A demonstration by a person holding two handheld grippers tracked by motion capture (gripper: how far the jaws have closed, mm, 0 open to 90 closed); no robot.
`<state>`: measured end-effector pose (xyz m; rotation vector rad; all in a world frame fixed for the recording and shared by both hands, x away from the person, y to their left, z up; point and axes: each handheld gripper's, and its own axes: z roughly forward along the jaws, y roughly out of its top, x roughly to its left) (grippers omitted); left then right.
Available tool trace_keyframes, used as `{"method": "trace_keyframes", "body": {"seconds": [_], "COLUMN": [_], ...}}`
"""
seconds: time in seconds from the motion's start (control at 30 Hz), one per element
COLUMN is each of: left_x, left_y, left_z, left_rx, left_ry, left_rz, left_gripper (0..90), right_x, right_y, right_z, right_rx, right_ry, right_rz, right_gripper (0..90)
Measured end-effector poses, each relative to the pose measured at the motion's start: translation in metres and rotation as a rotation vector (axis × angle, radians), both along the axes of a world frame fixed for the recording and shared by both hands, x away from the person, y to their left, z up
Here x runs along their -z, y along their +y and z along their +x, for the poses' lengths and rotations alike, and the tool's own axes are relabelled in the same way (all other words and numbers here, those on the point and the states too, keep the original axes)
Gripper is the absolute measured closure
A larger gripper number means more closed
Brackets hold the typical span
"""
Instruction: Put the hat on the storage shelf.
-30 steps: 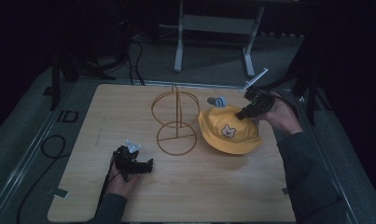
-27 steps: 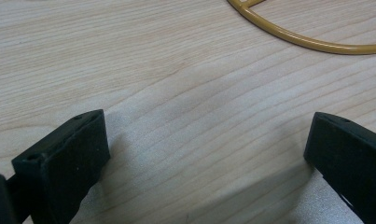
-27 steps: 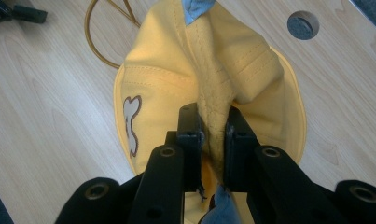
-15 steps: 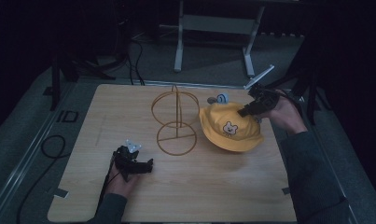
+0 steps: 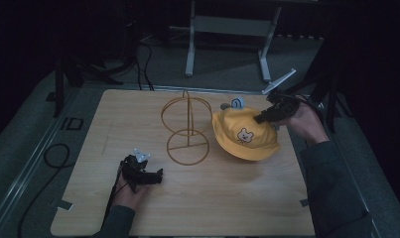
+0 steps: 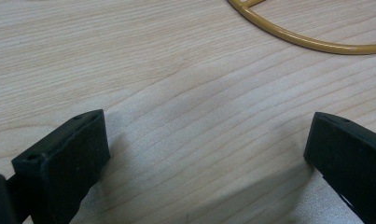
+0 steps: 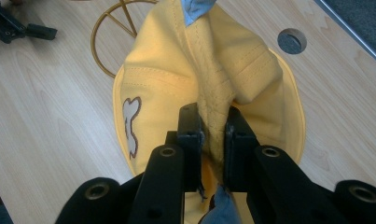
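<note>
1. The yellow hat (image 5: pixel 244 135) is pinched at a fold of its crown by the right hand-held gripper (image 7: pixel 212 133), jaws clamped on the fabric; the brim is judged to rest on the tabletop (image 5: pixel 138 109) just right of the wire stand (image 5: pixel 186 130)
2. The left hand-held gripper (image 5: pixel 158 175) is held low over the tabletop near the stand's base ring, jaws apart, nothing between them
3. Risk: only a thin ridge of cloth is gripped, so the fold could be pulled out of the jaws when the hat is lifted
4. Risk: the stand is light wire and unbraced; it could be tipped or dragged if the brim is snagged on the top loop
5. Risk: the limp crown could be collapsed over the loop off-centre, so the hat would slide off once released
6. The blue-grey trim (image 5: pixel 235 103) at the hat's far edge could be caught on the wire
</note>
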<state>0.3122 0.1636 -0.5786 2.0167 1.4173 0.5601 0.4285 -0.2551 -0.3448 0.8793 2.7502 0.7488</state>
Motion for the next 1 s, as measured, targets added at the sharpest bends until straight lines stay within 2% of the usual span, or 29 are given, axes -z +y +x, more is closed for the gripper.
{"method": "trace_keyframes", "body": {"seconds": [1.0], "left_x": [0.0], "left_y": [0.0], "left_z": [0.0], "left_rx": [0.0], "left_ry": [0.001], "left_rz": [0.0], "left_gripper": [0.0], "right_x": [-0.018], "right_y": [-0.019], "right_z": [-0.004], "right_rx": [0.017], "right_ry": [-0.051], "right_rz": [0.088], "right_gripper": [80.2]}}
